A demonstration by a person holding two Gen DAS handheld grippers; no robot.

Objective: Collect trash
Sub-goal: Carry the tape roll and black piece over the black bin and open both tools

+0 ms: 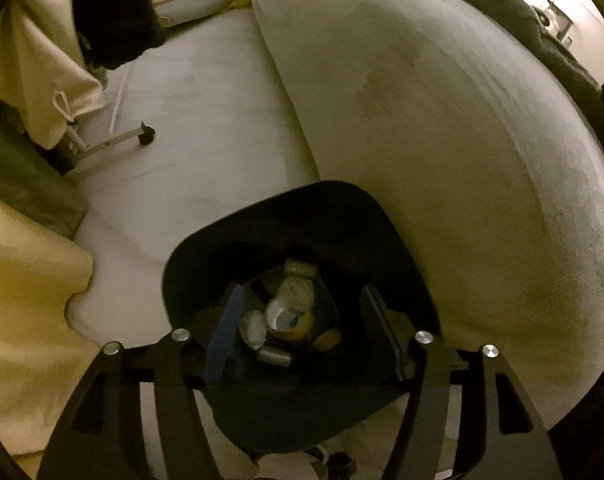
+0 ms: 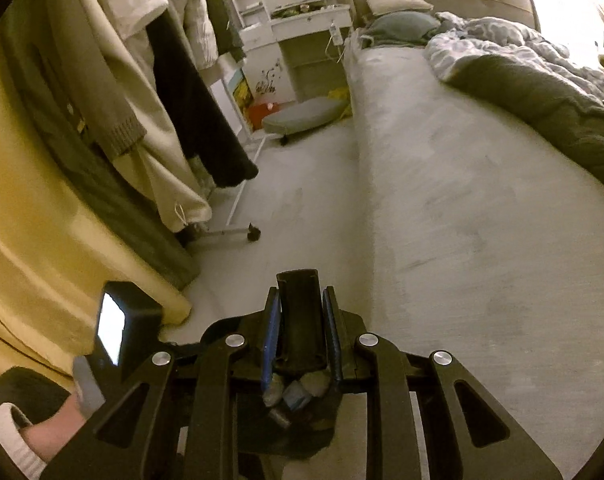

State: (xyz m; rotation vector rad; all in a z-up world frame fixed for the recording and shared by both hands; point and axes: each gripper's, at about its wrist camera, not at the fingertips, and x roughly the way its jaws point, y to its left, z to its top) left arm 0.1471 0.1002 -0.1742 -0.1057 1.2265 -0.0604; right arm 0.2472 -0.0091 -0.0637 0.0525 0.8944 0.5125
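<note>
A black trash bin (image 1: 334,208) stands on the floor against the bed's side. Inside lie crumpled paper (image 1: 297,294), a white cup (image 1: 279,314) and a small can (image 1: 273,356). My left gripper (image 1: 302,292) hangs over the bin's mouth and points down into it, open, with nothing pressed between its pads. My right gripper (image 2: 300,294) is shut on a raised black part of the bin's rim (image 2: 299,320), with the trash (image 2: 297,392) showing under it. At the lower left of the right wrist view, a person's hand (image 2: 61,420) holds the left gripper's body (image 2: 117,332).
A bed (image 2: 462,200) with a dark blanket (image 2: 542,100) fills the right. A wheeled clothes rack (image 2: 253,234) with hanging clothes (image 2: 161,100) and a yellow curtain (image 2: 21,220) line the left. A floor strip (image 2: 302,200) leads to a grey cushion (image 2: 302,114) and white dresser (image 2: 285,20).
</note>
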